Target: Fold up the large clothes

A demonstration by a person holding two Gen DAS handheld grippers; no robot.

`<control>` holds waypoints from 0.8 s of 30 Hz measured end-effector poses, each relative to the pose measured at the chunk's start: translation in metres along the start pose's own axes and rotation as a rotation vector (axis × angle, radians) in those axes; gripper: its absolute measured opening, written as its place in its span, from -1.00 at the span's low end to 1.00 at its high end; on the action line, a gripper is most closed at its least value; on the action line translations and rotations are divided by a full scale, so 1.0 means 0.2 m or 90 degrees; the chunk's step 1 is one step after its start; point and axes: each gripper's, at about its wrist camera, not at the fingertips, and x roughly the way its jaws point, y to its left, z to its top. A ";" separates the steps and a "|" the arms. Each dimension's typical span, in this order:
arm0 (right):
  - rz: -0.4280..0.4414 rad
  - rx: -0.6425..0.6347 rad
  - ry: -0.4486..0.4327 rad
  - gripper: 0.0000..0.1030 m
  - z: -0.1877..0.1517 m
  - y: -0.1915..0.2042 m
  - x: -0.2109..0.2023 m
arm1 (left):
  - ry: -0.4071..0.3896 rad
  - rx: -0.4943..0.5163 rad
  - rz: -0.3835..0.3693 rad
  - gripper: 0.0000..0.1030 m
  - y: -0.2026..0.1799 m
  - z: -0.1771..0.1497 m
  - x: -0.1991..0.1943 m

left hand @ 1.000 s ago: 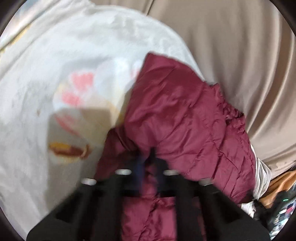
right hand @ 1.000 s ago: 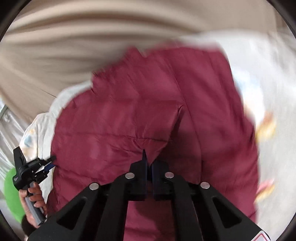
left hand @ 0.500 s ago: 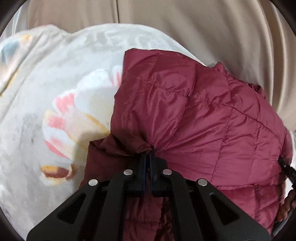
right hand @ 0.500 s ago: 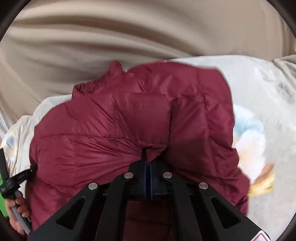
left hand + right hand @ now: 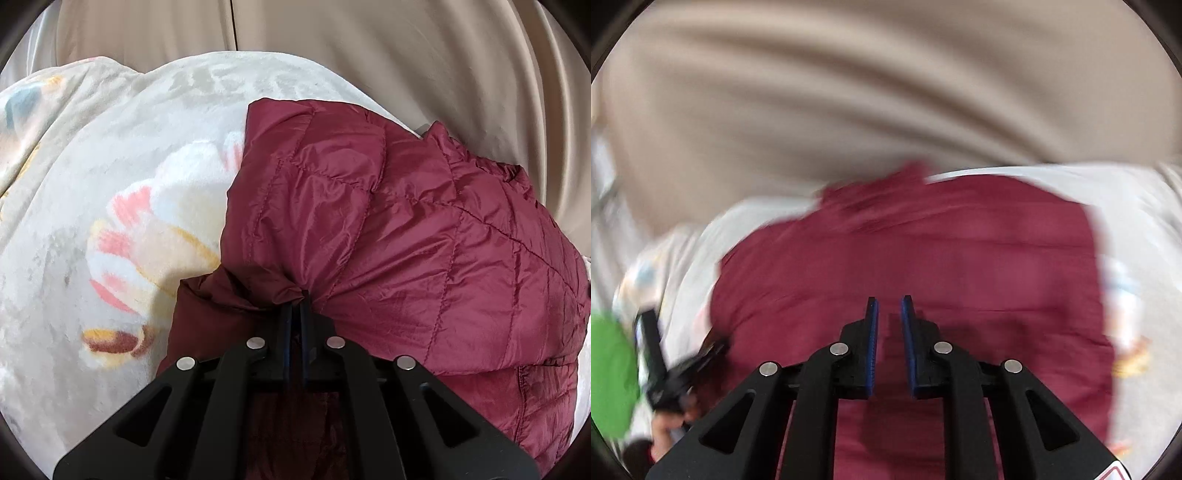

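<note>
The maroon quilted puffer jacket lies on a cream fleece blanket with a flower print, which covers the bed or sofa in front of a beige curtain. One layer of the jacket is doubled over the one beneath, its folded edge running down the left side in the left wrist view, and a darker lower panel shows under it.

The step in hand looks like the laying down of a fold. The left gripper has its jaws together on a gathered pinch of the jacket's top layer, the cloth bunching into creases at the tips. The right gripper is letting go: its jaws are opening, the blue pads stand apart, and nothing lies between them; the jacket is only below and ahead.

Next, by my reading, the left gripper needs to set its pinch flat and release, and then both need fresh holds for another fold. The slippery shell may slide back as it is freed.

Both tools point down and forward at the jacket. The right wrist view is smeared with motion. At its lower left a hand holds the other gripper's handle, near a green object I cannot identify.
</note>
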 end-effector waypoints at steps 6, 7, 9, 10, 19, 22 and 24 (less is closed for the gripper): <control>0.001 -0.119 0.073 -0.95 -0.16 0.21 0.27 | 0.003 -0.016 -0.011 -0.93 0.03 0.00 0.00; -0.012 -0.123 0.070 -0.95 -0.17 0.14 0.24 | 0.004 -0.017 -0.013 -0.93 0.03 0.00 0.00; -0.032 -0.092 0.065 -0.99 -0.17 -0.04 0.20 | 0.004 -0.016 -0.013 -0.93 0.03 0.00 0.01; -0.036 -0.074 0.063 -1.00 -0.17 -0.12 0.17 | 0.004 -0.015 -0.012 -0.93 0.03 0.00 0.01; -0.130 0.132 -0.018 -0.69 -0.14 -0.83 -0.22 | 0.005 0.001 -0.001 -0.89 0.00 -0.01 0.01; -0.081 0.146 -0.004 -0.33 -0.12 -0.81 -0.21 | 0.005 0.007 0.004 -0.90 -0.01 -0.01 0.01; -0.106 0.126 0.048 -0.29 -0.12 -0.77 -0.09 | 0.006 0.009 0.005 -0.91 -0.01 -0.01 0.01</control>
